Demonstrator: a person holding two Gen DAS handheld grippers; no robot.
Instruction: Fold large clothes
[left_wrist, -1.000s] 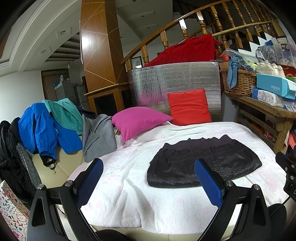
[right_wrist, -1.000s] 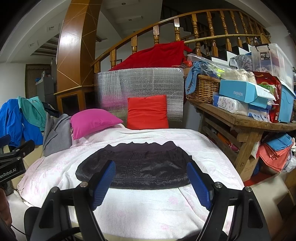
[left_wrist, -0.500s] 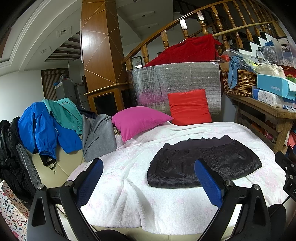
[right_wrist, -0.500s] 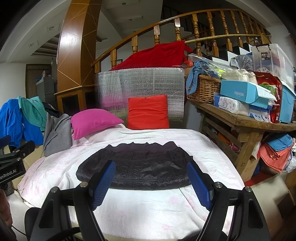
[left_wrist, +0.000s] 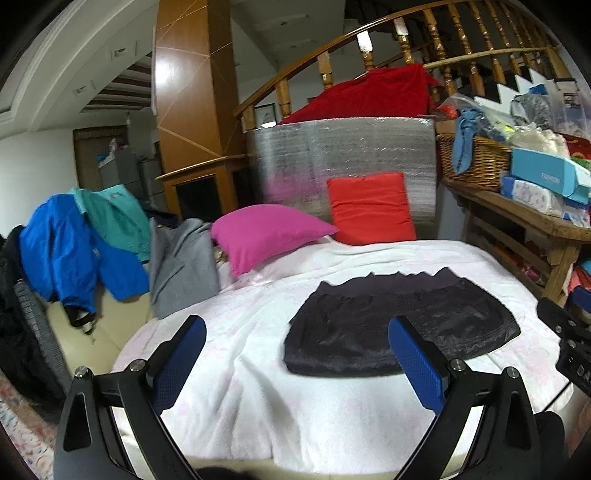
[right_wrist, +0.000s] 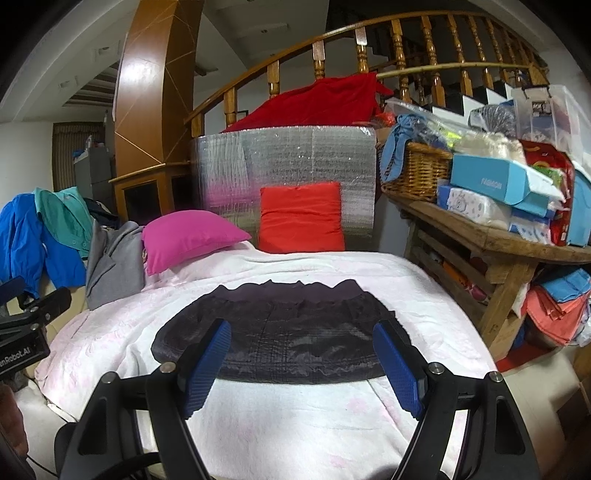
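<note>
A dark, shiny garment (left_wrist: 399, 325) lies spread flat on the white blanket (left_wrist: 258, 387), waistband at the far side. It also shows in the right wrist view (right_wrist: 284, 328). My left gripper (left_wrist: 295, 354) is open and empty, held above the blanket's near edge, left of the garment. My right gripper (right_wrist: 301, 362) is open and empty, just in front of the garment's near hem. The right gripper's body shows at the right edge of the left wrist view (left_wrist: 569, 343).
A pink pillow (left_wrist: 266, 232) and a red cushion (left_wrist: 369, 208) sit at the back. Blue, teal and grey jackets (left_wrist: 92, 243) hang at the left. A wooden table (right_wrist: 509, 236) with a basket and boxes stands at the right.
Both views have shifted only slightly; the right gripper has edged a little toward the garment. Both grippers stay open and the garment has not moved.
</note>
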